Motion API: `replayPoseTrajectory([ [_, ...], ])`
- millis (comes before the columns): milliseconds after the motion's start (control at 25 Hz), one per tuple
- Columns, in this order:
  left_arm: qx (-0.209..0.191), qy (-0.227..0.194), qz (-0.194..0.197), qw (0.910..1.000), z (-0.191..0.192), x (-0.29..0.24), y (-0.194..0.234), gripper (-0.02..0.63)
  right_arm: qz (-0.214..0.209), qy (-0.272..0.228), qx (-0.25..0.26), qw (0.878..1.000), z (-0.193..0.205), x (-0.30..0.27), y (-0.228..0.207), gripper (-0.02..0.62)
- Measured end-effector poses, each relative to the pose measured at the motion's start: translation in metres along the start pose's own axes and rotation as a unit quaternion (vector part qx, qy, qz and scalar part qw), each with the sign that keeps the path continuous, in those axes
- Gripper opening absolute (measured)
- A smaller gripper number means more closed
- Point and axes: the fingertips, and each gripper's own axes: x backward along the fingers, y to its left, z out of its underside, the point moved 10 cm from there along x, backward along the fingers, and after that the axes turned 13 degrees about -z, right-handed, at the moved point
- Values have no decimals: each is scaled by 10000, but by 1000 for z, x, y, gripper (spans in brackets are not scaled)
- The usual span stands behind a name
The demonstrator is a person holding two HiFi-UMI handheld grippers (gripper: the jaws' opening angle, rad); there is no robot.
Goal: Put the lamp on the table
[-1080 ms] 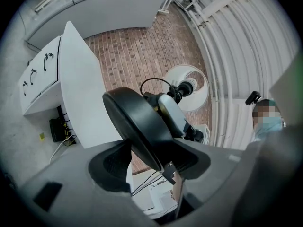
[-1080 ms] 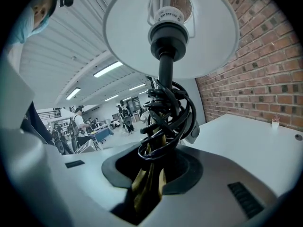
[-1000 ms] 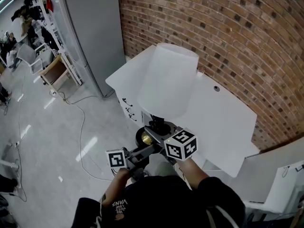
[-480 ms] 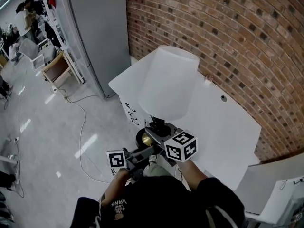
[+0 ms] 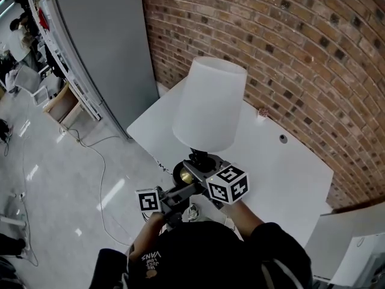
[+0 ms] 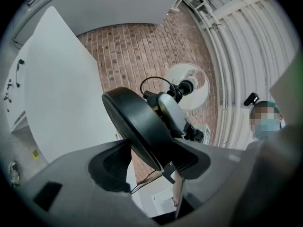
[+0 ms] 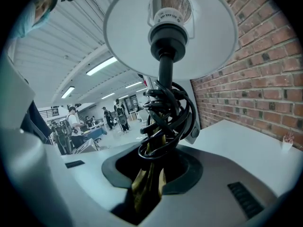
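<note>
I hold a lamp with a white cone shade (image 5: 210, 104) upright above the near edge of the white table (image 5: 283, 173). My left gripper (image 5: 174, 194) is shut on the lamp's black round base (image 6: 135, 124), whose rim sits edge-on between the jaws. Shut on the brass stem (image 7: 146, 186), my right gripper (image 5: 204, 170) holds it just under a coil of black cord (image 7: 165, 112). The right gripper view looks up into the shade (image 7: 142, 37) at the bulb (image 7: 171, 8). The base shows in the head view below the shade (image 5: 183, 174).
A brick wall (image 5: 301, 53) runs behind the table. A tall grey cabinet (image 5: 102, 53) stands to the left. A cable (image 5: 100, 179) trails over the floor. A small object (image 5: 262, 111) and a round hole (image 5: 283, 138) are on the tabletop near the wall.
The lamp and both grippers have come closer to the table, with the tabletop now under and behind the shade. The grips on base and stem are unchanged.
</note>
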Motion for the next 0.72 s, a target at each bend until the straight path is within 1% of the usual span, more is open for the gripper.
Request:
replayPoseTrajectory([
  [320,-48,144,-4,9999,-44,-52,15,249,68,2,42,10000,-22,-1,-63,106],
  [400,1,185,-65,9998,-50,-58,19,249,92,-8,-29,10000,-23,-2,-73,106],
  [480,-30,249,-155,9996,-58,-60,24,249,139,-57,-114,9998,-23,-5,-81,106],
  [720,76,507,132,9986,-95,-76,44,250,550,-188,-245,9980,-33,-23,-110,104],
])
